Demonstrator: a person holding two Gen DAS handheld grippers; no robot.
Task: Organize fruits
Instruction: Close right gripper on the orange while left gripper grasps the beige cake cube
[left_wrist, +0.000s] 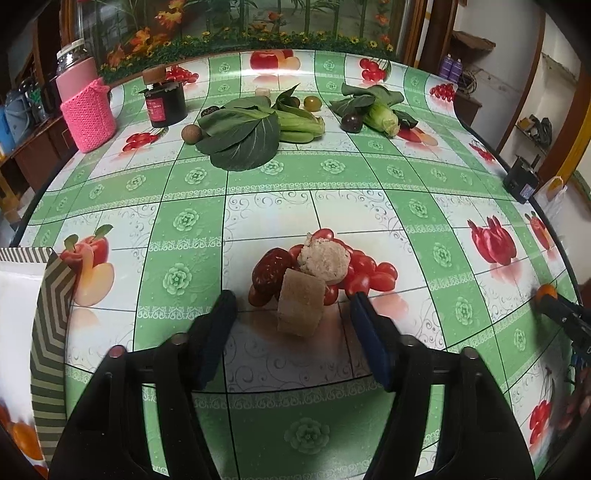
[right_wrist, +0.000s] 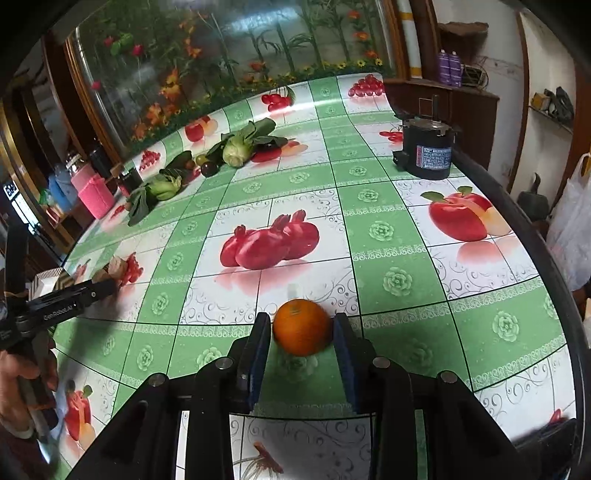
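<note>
Green-and-white oilcloth printed with fruit covers the table (left_wrist: 332, 206). Far left, left wrist view: a pink knitted holder (left_wrist: 88, 114) around a bottle, then a dark jar (left_wrist: 164, 103), a round brown fruit (left_wrist: 191, 133) just beside leafy greens (left_wrist: 251, 129), a green fruit (left_wrist: 312, 103) behind them, and a dark purple fruit (left_wrist: 351, 122) against a second bunch of greens (left_wrist: 376, 110). Nearer, the left claw (left_wrist: 291, 306) stands wide open and holds nothing; a tan block (left_wrist: 301, 308) lies between its fingertips, with a dark red piece (left_wrist: 271, 271) and a pale crumbly round (left_wrist: 324, 260) just beyond. A striped box (left_wrist: 50, 317) sits at the left edge. Right wrist view: the right claw (right_wrist: 301, 328) brackets an orange (right_wrist: 302, 326) resting on the table; whether the pads touch the fruit cannot be told. A black motor (right_wrist: 428, 151) stands far right.
</note>
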